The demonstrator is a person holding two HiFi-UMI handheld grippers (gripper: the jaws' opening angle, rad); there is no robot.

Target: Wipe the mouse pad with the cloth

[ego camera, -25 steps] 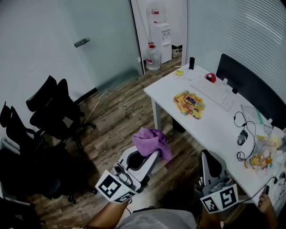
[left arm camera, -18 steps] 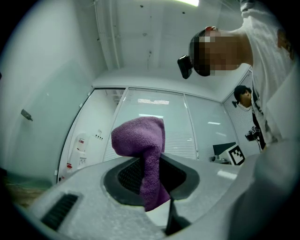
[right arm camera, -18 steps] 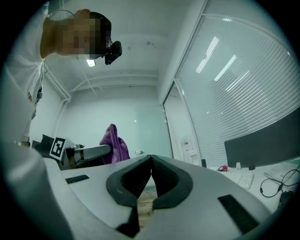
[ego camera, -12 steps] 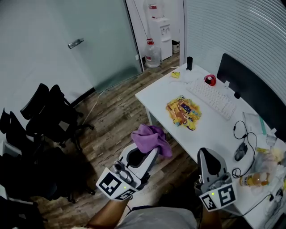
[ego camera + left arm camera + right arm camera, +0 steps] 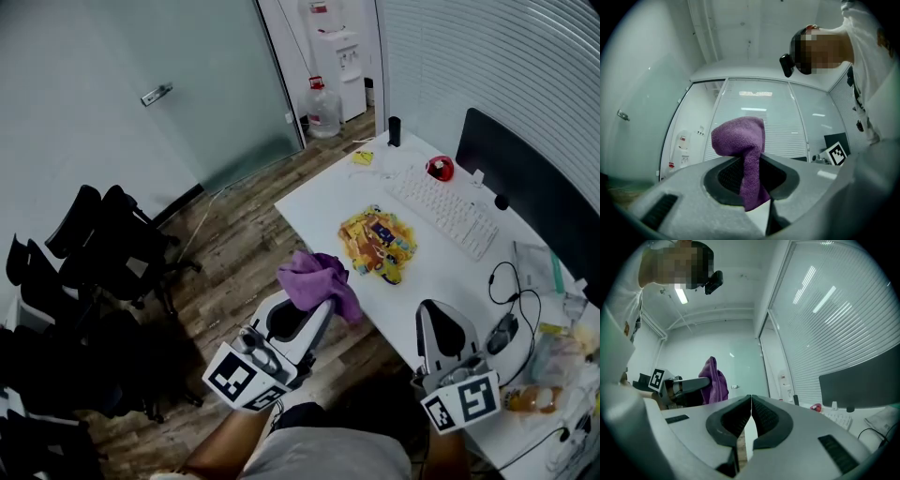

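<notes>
A purple cloth (image 5: 317, 279) hangs bunched from the tips of my left gripper (image 5: 315, 307), which is shut on it just off the near-left edge of the white desk (image 5: 323, 197). In the left gripper view the cloth (image 5: 743, 159) stands up between the jaws of that gripper (image 5: 752, 190). The mouse pad (image 5: 377, 244), yellow with colourful print, lies on the desk just beyond the cloth. My right gripper (image 5: 436, 317) is over the desk's near edge, to the right of the pad. Its jaws (image 5: 751, 416) are shut with nothing between them.
A white keyboard (image 5: 445, 213), a red object (image 5: 439, 167) and a dark monitor (image 5: 530, 178) sit behind the pad. A mouse (image 5: 503, 333) with cables lies right of my right gripper. Black chairs (image 5: 103, 248) stand at the left; a water dispenser (image 5: 337, 52) stands by the glass door.
Both grippers have come closer to the desk, the cloth carried along in the left one. The cloth now hangs by the desk's edge near the mouse pad, and the right gripper overlaps the desktop.
</notes>
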